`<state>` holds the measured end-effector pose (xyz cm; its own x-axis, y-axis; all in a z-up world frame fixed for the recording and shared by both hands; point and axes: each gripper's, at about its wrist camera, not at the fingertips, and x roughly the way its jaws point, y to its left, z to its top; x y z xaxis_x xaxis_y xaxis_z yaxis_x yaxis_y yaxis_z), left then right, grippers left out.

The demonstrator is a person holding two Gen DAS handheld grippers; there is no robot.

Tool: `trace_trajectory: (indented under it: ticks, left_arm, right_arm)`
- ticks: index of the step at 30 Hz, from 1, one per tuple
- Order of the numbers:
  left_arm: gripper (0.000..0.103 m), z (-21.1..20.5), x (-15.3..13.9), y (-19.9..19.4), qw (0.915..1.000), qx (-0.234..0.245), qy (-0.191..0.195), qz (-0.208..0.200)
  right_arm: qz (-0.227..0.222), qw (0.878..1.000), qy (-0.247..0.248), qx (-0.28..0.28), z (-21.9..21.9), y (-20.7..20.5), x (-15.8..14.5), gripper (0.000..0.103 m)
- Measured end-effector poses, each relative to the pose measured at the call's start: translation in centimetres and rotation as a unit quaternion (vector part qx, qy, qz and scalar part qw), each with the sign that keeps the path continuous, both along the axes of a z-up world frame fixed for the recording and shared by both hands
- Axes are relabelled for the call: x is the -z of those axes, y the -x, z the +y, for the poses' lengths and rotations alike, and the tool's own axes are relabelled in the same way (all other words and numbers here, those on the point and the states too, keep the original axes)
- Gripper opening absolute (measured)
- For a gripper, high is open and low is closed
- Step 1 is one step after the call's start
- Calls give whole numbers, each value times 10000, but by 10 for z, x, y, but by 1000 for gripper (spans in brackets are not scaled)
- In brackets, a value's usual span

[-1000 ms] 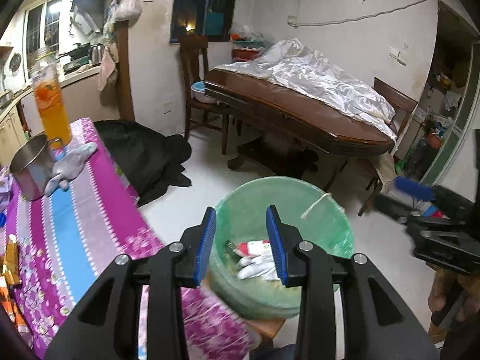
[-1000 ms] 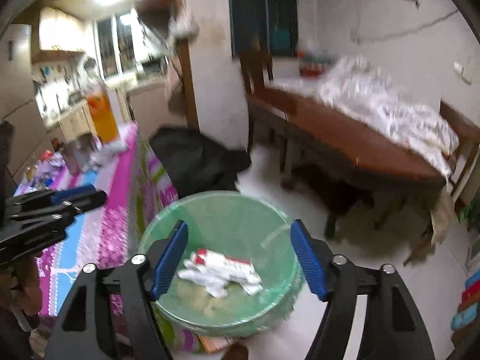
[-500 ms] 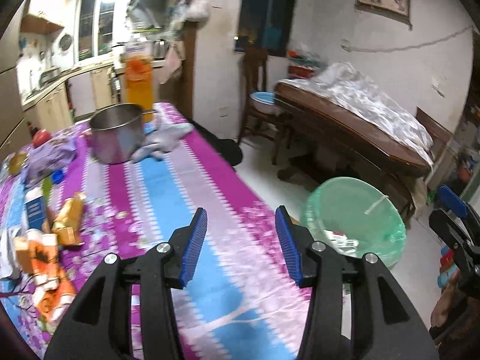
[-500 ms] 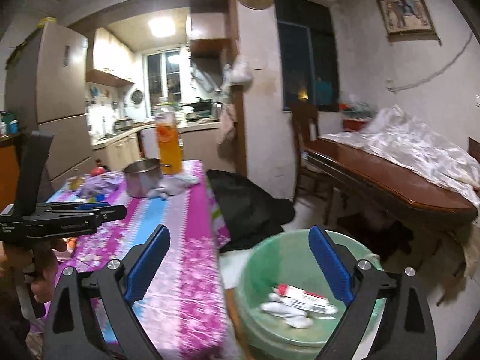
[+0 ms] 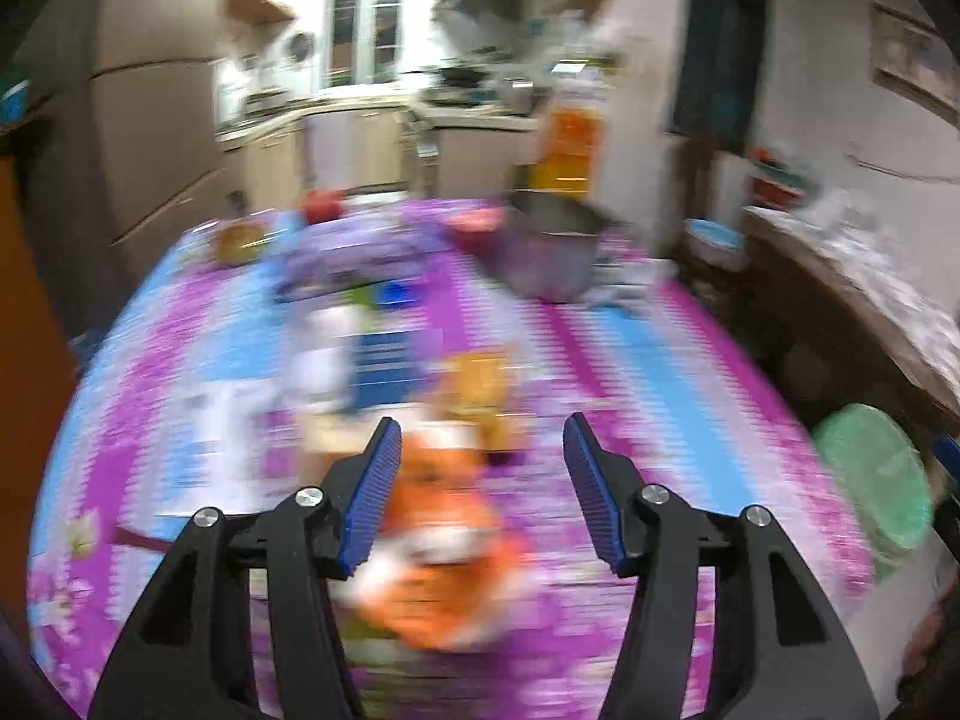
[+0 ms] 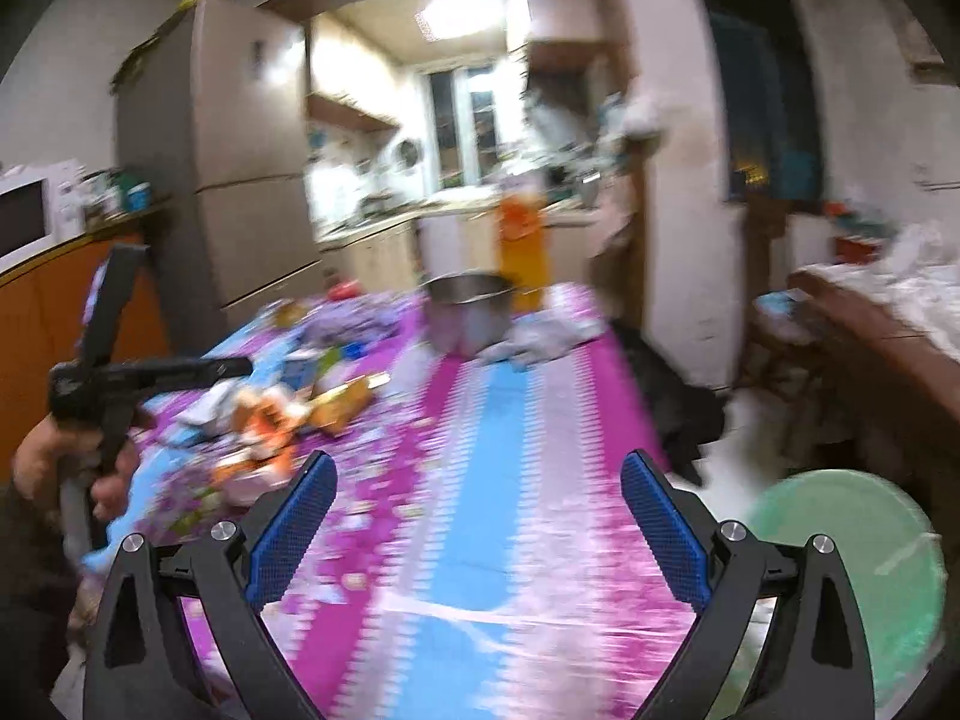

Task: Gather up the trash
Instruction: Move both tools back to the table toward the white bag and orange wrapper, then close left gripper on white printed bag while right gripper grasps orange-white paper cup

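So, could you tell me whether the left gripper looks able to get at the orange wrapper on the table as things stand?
Probably yes. The left gripper is open, and the orange wrapper lies right between and below its fingers on the tablecloth, with nothing over it. The picture is blurred, so its exact height above it is unclear.

Trash is sitting in a loose pile on the pink-and-blue striped tablecloth [image 5: 660, 372], all pretty blurry. Closest in the left wrist view there's an orange-and-white crumpled wrapper [image 5: 444, 546] lying flat. Just behind it a yellow-brown packet [image 5: 480, 396] is resting, with a blue-and-white carton [image 5: 378, 360] lying beside that, plus some pale paper scraps [image 5: 240, 420] spreading off to the side. From the right wrist view the same heap is showing up as an orange-white cluster [image 6: 264, 426] touching the tan packet [image 6: 345, 405]. The green trash bin [image 6: 852, 576] is standing off the table's edge, well apart from the pile; can't tell what's inside.
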<state>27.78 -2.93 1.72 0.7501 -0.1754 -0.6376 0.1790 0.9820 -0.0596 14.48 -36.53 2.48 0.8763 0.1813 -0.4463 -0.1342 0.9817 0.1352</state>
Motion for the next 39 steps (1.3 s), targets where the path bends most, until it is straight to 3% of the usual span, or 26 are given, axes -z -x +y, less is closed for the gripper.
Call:
trace_trajectory:
  ticks: [4,8,14,19,22,24,27,29,30,37,39]
  left_arm:
    - [59,77,9,-22,9963,-819,9,242]
    - [65,118,22,-43,9919,-1142,103,552]
    - [71,118,47,-66,9909,-977,-44,929]
    - [71,125,65,-74,9875,-1189,-300,985]
    - [69,131,76,-75,9861,-1222,-270,1095]
    - [55,132,78,-73,9871,-1153,-176,1094]
    - [53,131,78,-71,9875,-1163,-182,1048]
    - [52,130,79,-69,9881,-1147,-224,997]
    - [51,129,79,-68,9885,-1138,-251,964]
    - [47,127,80,-68,9896,-1092,-247,902]
    - [40,125,81,-68,9904,-1015,-175,921]
  right_arm:
    - [482,9957,-250,-745,49,-39,20,95]
    - [838,9880,-429,-1222,94,-66,38,95]
    - [1160,9783,-736,-1548,127,-99,51,95]
    - [1508,9671,-1052,-1758,155,-139,59,95]
    - [1573,9659,-952,-1823,178,-158,57,95]
    - [1554,9665,-805,-1878,195,-167,54,95]
    - [1563,9709,-373,-1774,225,-186,53,84]
    - [1667,9723,-198,-1628,233,-196,57,68]
    - [1720,9721,-141,-1586,235,-200,60,66]
    - [1876,9731,294,-1308,251,-218,82,64]
    - [1885,9729,424,-1270,255,-220,84,59]
